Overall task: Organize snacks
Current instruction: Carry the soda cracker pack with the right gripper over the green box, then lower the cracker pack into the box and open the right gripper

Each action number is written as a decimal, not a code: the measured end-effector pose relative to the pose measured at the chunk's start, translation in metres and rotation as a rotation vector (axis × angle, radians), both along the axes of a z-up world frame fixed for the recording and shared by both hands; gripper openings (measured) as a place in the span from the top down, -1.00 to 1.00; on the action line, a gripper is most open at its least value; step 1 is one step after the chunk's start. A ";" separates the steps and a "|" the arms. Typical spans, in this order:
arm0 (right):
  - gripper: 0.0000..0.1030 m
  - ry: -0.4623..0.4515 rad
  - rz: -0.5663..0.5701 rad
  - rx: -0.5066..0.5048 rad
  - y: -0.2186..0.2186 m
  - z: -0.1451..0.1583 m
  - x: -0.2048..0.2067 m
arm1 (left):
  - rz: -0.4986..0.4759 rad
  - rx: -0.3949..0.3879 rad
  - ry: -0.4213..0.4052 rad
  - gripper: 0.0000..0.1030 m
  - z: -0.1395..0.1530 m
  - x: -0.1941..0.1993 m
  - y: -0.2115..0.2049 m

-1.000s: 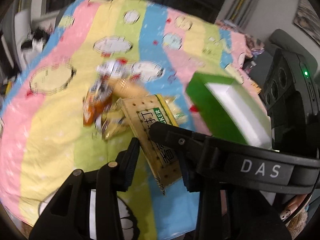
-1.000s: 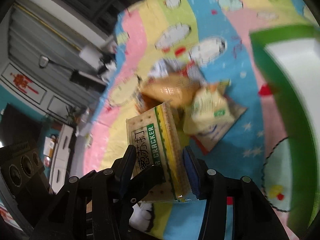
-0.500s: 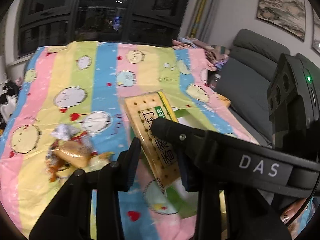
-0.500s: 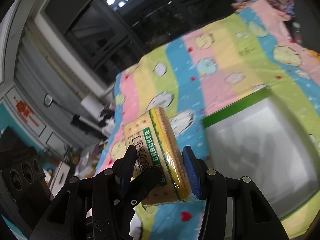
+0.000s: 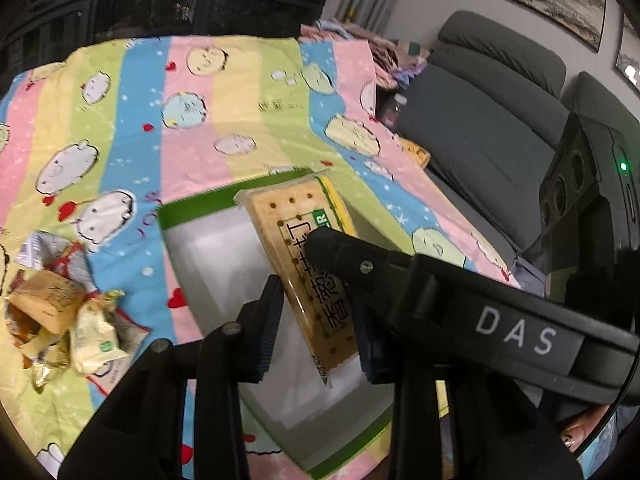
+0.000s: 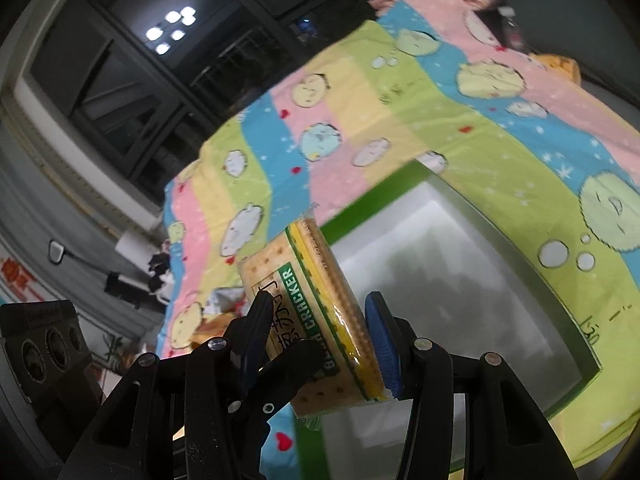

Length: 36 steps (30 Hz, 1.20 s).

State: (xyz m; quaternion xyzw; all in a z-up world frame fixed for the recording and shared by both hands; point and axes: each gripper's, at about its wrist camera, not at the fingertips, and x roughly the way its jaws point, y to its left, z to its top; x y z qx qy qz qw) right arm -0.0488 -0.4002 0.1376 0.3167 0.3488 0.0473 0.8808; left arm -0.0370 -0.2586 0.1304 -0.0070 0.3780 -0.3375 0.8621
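striped cloth surface [image 5: 248,128]: my left hand-held gripper [image 5: 316,320] and right hand-held gripper [image 6: 316,340] both pinch the cracker pack [image 5: 304,264] above the empty box [image 5: 216,248]; snack pile [image 5: 60,320] unsorted.

"CRACKER" on the cracker pack [image 6: 316,320], "DAS" on the right tongs [image 5: 516,334]

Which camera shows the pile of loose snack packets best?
The left wrist view: the snack packets lie in plain sight on the striped sheet, left of the green box. The right wrist view shows only a sliver of them behind the cracker pack.
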 end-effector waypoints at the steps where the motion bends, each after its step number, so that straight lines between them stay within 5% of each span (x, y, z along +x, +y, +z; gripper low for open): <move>1: 0.01 0.025 -0.008 0.004 -0.004 -0.006 0.003 | -0.004 0.002 0.010 0.40 -0.004 0.001 -0.002; 27: 0.00 0.297 -0.108 -0.020 -0.029 -0.069 0.021 | -0.065 0.103 0.285 0.39 -0.072 0.037 -0.047; 36: 0.00 0.334 -0.088 -0.060 -0.020 -0.076 0.026 | -0.044 0.151 0.262 0.44 -0.077 0.035 -0.048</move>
